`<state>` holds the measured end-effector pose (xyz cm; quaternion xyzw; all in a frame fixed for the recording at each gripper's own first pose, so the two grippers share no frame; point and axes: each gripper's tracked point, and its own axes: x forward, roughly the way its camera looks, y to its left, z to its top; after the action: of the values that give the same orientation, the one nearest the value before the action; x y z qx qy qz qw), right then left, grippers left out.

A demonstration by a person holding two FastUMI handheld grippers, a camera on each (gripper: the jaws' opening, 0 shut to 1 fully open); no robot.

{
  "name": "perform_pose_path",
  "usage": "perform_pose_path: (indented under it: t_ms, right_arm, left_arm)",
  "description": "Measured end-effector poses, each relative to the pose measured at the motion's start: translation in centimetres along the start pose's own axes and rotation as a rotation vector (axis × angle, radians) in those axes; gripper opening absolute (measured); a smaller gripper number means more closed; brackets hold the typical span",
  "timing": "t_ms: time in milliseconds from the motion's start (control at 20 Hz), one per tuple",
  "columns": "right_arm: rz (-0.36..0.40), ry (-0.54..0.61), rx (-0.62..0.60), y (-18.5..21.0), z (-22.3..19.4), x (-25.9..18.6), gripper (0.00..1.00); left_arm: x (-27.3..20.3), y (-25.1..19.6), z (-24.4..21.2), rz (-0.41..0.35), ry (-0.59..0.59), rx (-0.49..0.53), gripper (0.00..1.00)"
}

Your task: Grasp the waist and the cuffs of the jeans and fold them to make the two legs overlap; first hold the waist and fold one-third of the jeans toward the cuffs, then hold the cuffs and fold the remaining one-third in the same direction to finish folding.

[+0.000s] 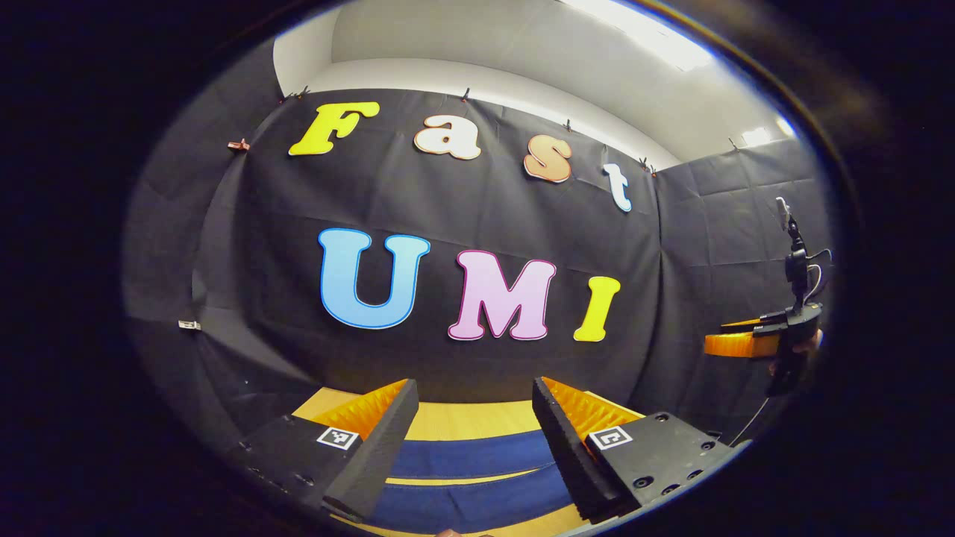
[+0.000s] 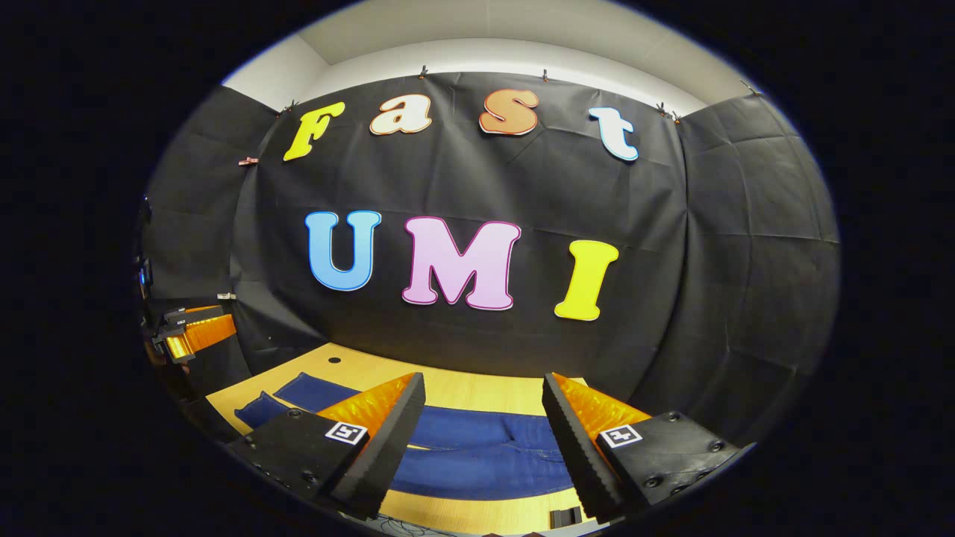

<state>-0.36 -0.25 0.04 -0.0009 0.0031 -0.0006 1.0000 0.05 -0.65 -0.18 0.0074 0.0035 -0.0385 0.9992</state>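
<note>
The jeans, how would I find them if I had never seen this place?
Look for the black cloth wall, then drop down to the light wooden table at its foot. The jeans lie flat on it, with two legs stretching off to one side. They are the only dark blue, soft thing there, seen between the fingers of the open right claw.

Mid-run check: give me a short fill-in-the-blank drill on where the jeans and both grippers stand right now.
1. The jeans lie spread flat on the wooden ____.
2. The left gripper hangs above the jeans with its jaws ____.
3. The right gripper holds ____ between its fingers.
4. In the left gripper view the two ____ of the jeans run as separate strips, with table showing between them.

Missing words: table; open; nothing; legs
</note>
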Motion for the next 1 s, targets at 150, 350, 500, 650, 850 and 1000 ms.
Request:
perform_pose_path:
  t_ms: [150,350,500,650,850,1000]
  right_arm:
    - [0.005,-0.010,-0.005,0.4,0.4,0.6,0.97]
    - [0.033,-0.008,-0.031,0.8,-0.2,1.8,0.97]
    - [0.044,0.089,-0.067,-0.6,-3.6,3.3,0.97]
    - [0.050,0.200,-0.103,-2.4,-6.5,3.7,0.97]
    - [0.109,0.304,-0.109,-4.1,-10.0,3.9,0.97]
    - [0.165,0.445,-0.221,-6.7,-14.4,4.6,0.98]
  left_arm:
    - [0.1,0.6,-0.2,0.015,0.014,0.007,0.96]
    - [0.3,2.0,-1.5,0.019,0.056,-0.013,0.96]
    - [-0.1,4.3,-5.9,-0.045,0.183,-0.013,0.96]
    - [-1.2,7.5,-10.1,-0.072,0.366,-0.046,0.97]
    - [-1.9,12.0,-12.9,-0.075,0.472,-0.028,0.96]
    - [-2.4,13.6,-15.6,-0.149,0.578,0.092,0.96]
